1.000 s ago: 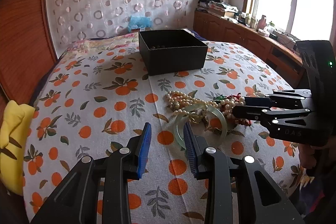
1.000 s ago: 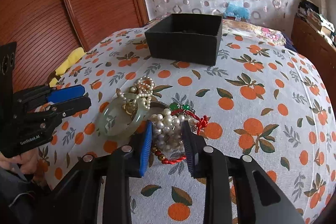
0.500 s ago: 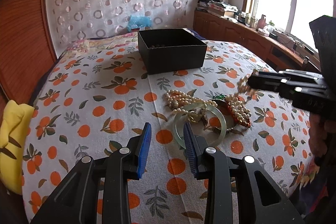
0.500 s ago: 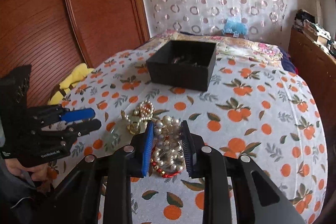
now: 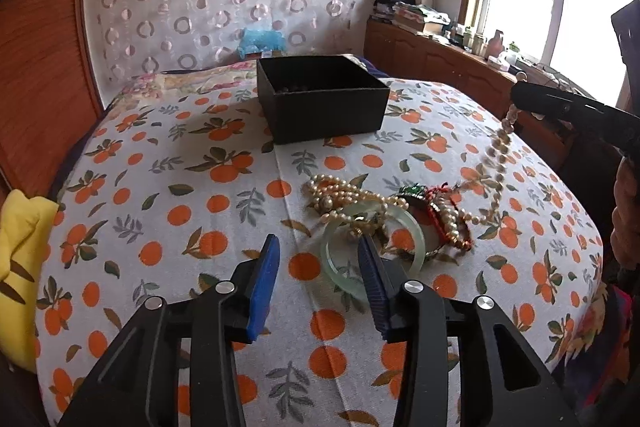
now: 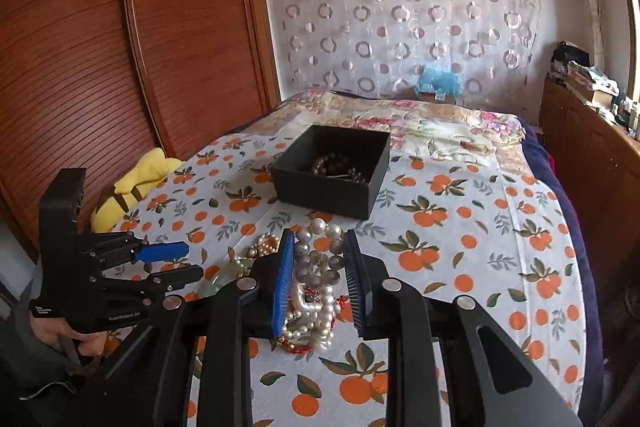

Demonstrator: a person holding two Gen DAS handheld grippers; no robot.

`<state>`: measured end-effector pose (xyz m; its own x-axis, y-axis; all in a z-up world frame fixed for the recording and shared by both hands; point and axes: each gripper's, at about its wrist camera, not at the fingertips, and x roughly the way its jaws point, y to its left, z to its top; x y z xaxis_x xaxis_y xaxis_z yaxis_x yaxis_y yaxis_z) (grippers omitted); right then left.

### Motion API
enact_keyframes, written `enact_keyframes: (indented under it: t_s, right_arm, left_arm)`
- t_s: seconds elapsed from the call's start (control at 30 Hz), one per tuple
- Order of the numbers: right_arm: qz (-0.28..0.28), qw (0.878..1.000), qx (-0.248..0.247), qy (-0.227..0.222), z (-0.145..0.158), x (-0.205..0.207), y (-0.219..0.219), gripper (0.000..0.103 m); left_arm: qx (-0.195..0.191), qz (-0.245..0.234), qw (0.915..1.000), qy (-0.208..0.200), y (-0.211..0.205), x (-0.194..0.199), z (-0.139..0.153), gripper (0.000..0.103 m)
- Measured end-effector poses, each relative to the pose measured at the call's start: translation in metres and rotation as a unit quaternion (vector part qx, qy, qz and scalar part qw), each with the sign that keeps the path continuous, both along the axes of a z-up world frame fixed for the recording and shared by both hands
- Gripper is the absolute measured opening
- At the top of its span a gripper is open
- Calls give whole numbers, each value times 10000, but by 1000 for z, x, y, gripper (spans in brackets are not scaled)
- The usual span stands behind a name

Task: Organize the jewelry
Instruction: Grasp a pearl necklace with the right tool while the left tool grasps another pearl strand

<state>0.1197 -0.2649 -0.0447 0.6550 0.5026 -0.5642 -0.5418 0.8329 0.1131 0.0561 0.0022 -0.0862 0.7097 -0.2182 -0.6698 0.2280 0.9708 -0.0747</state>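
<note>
The right hand-held gripper point(image 6: 318, 263), jaws narrowed on a strand of large grey-white pearls point(image 6: 316, 259), lifts it clear of the tangled jewellery heap point(image 5: 384, 215) on the orange-print bedspread point(image 5: 160, 187); its tail trails into the pile. The left hand-held gripper point(image 5: 318, 267), jaws just eased apart and empty, hovers beside a pale green jade bangle point(image 5: 340, 263). Next, likely: carry the strand to the open black cardboard box point(image 6: 332, 179) without snagging.
</note>
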Motion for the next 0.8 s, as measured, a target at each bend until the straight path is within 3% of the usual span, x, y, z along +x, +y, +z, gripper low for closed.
enact_keyframes:
  t_s: [0.4,0.63,0.8]
  right_arm:
    - [-145,9999,19,-57,5,0,-12,27]
    - [-170,9998,54,-19,2,0,-16,27]
    - [-166,9998,57,31,-3,1,-16,27]
  left_arm:
    - [-123,-432,9989,149,-25,32,5,39]
    - [-97,-617,9974,356,-38,37,-5,18]
    - [-91,-654,9967,468,-40,40,-11,15]
